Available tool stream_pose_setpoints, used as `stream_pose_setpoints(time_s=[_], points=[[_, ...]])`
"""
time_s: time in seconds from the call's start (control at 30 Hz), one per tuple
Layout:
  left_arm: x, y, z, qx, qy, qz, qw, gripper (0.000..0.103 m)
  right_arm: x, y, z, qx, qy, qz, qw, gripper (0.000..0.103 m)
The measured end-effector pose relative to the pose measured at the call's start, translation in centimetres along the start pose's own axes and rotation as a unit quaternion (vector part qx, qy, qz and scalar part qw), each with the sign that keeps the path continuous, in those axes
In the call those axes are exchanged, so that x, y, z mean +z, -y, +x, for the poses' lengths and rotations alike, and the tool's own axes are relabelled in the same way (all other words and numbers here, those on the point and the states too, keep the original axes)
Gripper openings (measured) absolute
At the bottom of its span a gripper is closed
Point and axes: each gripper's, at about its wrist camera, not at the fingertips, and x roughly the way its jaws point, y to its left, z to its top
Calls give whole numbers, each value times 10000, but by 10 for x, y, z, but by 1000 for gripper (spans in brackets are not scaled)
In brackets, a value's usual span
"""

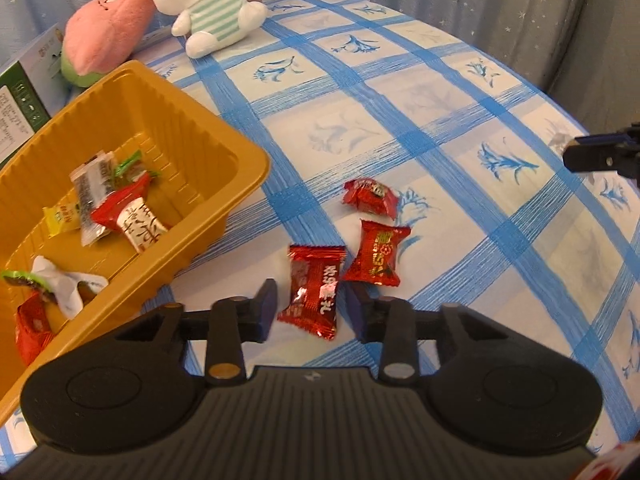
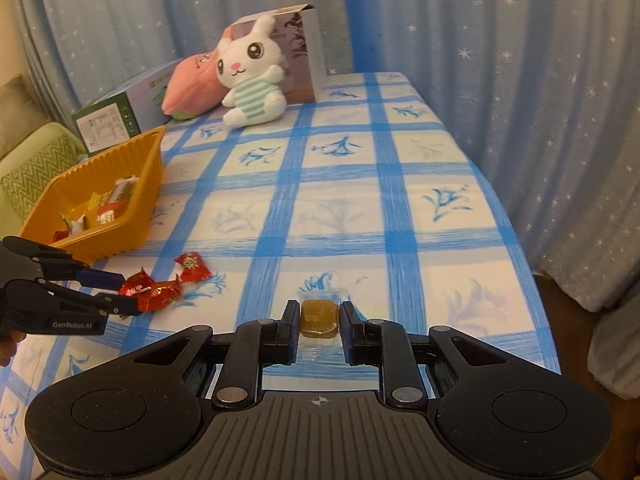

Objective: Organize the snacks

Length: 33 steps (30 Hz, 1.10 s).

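Mid-sort: most sweets already in the orange tray (image 1: 236, 160) at the table's left edge, four still out on the checked tablecloth (image 2: 340, 208). Left gripper (image 1: 312, 312) sits low over the nearest red candy (image 1: 314, 290), jaws wide with one finger either side of the wrapper, apparently not touching yet; looks like a pre-grasp. Two more red candies, one (image 1: 376, 258) just right of it and another (image 1: 370, 196) beyond, lie near the tray's right corner. Right gripper (image 2: 320, 326) is down near the front edge of the table, jaws narrow around a clear-wrapped brown candy (image 2: 320, 317); fingers are right at its sides, but I can't tell whether they actually pinch it. Next, as I read it: close left on the wrapper body, not the twisted ends, lift and drop into the tray; right needs a firm close, then a long carry left across the table. Both grippers point roughly forward, tilted down toward the cloth, well apart. Plush rabbit (image 2: 250, 76) and boxes at the far edge aren't involved.
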Motion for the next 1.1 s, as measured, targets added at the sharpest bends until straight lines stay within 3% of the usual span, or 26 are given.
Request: stream_pose_setpoints(time_s=[0.07, 0.53, 0.83, 1.1], points=[[2, -1, 1, -53, -5, -41, 10000, 23, -1, 1, -2, -25, -2, 30, 10000, 21], [-3, -2, -30, 32, 168, -389, 9991, 22, 7, -13, -6, 218, 80, -205, 9995, 21], [-18, -15, -80, 237, 539, -820, 9949, 22, 23, -40, -5, 684, 144, -524, 9962, 21], [-39, -43, -131, 668, 752, -1366, 9855, 22, 42, -83, 3, 1327, 160, -910, 9868, 21]])
